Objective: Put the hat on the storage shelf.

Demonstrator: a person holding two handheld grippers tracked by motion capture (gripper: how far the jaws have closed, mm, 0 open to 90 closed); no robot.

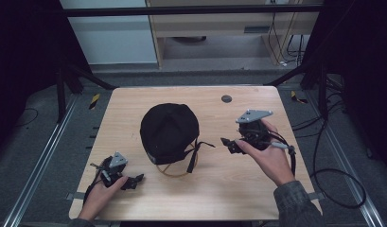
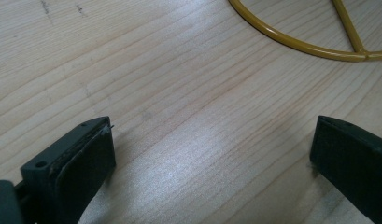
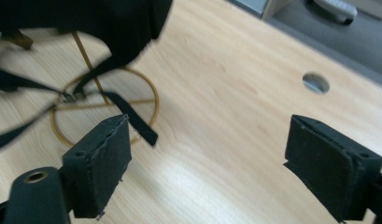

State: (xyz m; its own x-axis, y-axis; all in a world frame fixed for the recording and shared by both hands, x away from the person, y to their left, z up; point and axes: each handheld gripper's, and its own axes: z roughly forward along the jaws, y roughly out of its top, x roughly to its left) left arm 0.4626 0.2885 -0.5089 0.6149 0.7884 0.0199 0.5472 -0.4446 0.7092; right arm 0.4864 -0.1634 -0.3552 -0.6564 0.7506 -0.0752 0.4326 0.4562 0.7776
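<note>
Black cap (image 1: 169,131) sits on a yellow wire stand (image 1: 174,170).

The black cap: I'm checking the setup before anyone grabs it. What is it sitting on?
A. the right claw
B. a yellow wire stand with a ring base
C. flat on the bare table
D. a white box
B: the black cap sits raised on a yellow wire stand, whose ring base lies on the table.

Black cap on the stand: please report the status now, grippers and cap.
Left gripper open, low at table, fingers empty. Right gripper open, empty, beside cap. Black cap sits on yellow wire stand, straps hanging loose. Nothing between gripper and cap.
</note>
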